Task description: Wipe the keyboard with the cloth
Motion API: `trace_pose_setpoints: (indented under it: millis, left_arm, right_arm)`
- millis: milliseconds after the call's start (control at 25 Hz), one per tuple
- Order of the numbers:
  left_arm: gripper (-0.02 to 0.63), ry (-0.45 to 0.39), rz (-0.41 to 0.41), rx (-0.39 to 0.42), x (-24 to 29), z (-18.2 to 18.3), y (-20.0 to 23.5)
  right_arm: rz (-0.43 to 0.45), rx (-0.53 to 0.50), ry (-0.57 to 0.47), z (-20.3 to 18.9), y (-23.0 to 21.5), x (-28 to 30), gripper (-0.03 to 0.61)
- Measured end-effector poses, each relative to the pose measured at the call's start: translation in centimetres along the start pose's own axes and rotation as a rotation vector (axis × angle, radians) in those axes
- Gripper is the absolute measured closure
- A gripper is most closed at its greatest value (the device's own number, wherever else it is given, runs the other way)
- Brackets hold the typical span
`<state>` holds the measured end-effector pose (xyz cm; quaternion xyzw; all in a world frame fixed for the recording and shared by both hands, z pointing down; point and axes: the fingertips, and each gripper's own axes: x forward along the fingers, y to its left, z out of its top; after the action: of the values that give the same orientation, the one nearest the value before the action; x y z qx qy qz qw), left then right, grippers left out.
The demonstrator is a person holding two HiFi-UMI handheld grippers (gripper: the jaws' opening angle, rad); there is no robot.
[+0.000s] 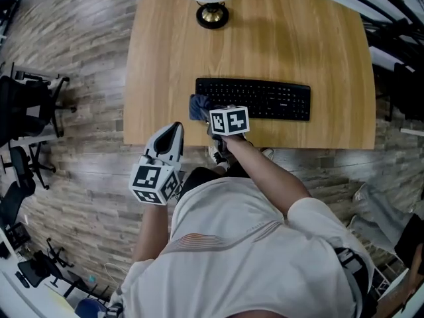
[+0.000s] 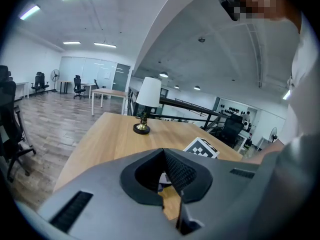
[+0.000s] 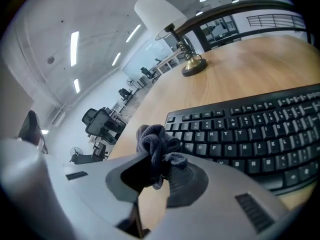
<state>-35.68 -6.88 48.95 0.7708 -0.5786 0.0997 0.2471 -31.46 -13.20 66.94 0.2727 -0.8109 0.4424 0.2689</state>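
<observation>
A black keyboard (image 1: 258, 99) lies across the near half of the wooden table (image 1: 298, 38). My right gripper (image 1: 207, 115) is shut on a bunched dark blue cloth (image 1: 199, 106), which sits at the keyboard's left end. In the right gripper view the cloth (image 3: 157, 145) bulges out from between the jaws, just left of the keyboard (image 3: 250, 131). My left gripper (image 1: 173, 130) hangs just off the table's front edge, left of the right arm, with its jaws shut and holding nothing. The left gripper view shows its tips (image 2: 163, 155) meeting over the table.
A lamp with a white shade and brass base (image 1: 211, 5) stands at the table's far edge; the lamp (image 2: 145, 104) also shows in the left gripper view. Office chairs (image 1: 23, 111) stand on the wood floor to the left. More gear lies at the right (image 1: 397, 58).
</observation>
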Motion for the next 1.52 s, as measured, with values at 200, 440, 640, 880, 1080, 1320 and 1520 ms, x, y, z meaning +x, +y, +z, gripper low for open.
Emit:
trace_pose_setpoints:
  millis: [200,440,640,880,1080,1320,1520]
  left_arm:
    - [0.600,-0.008,-0.065,0.032,2.2,1.4,-2.2]
    - [0.600,0.001,-0.150,0.073,4.8,2.3,-6.4]
    - [0.600,-0.002,-0.188,0.097,6.6,2.9,-10.4]
    - [0.600,-0.005,-0.201,0.101,7.8,3.3,-15.1]
    - [0.600,-0.011,-0.193,0.089,8.9,3.1,-18.2]
    - [0.600,-0.016,-0.177,0.075,10.2,2.5,-21.1]
    - [0.600,-0.039,-0.160,0.062,10.6,2.5,-22.5]
  right_arm:
    - [-0.045,0.045,-0.034,-0.1,-3.2,-2.7,0.456]
    - [-0.113,0.112,-0.082,-0.7,-8.4,-7.3,0.454]
    - [-0.163,0.161,-0.124,-1.4,-13.4,-11.7,0.454]
    - [-0.209,0.188,-0.151,-2.1,-18.5,-16.9,0.454]
    - [-0.239,0.227,-0.176,-2.7,-23.1,-20.9,0.454]
    - [-0.262,0.240,-0.187,-2.8,-27.6,-24.6,0.454]
    - [-0.292,0.263,-0.203,-3.2,-30.9,-27.5,0.454]
